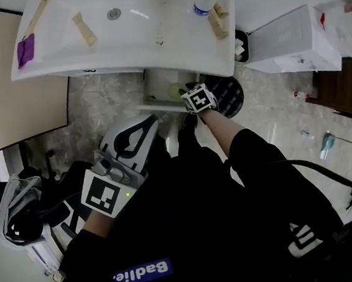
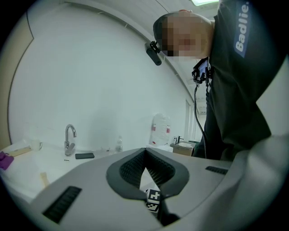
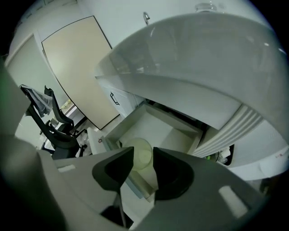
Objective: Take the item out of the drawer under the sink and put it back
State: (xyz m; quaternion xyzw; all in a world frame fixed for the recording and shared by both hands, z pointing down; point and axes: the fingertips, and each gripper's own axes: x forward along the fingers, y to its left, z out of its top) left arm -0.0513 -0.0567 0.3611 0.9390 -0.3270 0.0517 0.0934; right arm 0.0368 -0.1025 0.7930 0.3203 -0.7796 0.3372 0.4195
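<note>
Seen from above, a person in a dark top leaned over a white sink (image 1: 122, 46) with a hand-held gripper in each hand. Under the basin a white drawer (image 3: 158, 128) stood pulled out. A pale, round, yellowish item (image 3: 141, 157) lay inside the drawer, near its front corner.

The right gripper (image 3: 143, 151) reached toward the drawer, its marker cube (image 1: 198, 98) just below the sink's front edge. Its jaws were parted by a narrow gap and gripped nothing; the round item showed through that gap, and whether a jaw touched it could not be told.

The left gripper (image 2: 145, 152) was held back near the person's body, well apart from the drawer and tilted up toward the wall. Its jaw tips met and nothing was between them.

On the sink top were a chrome tap (image 2: 69, 140), a flat dark object (image 2: 85, 155) beside the tap, a clear bottle (image 1: 204, 1) and a purple thing (image 1: 26, 50) at the left edge
</note>
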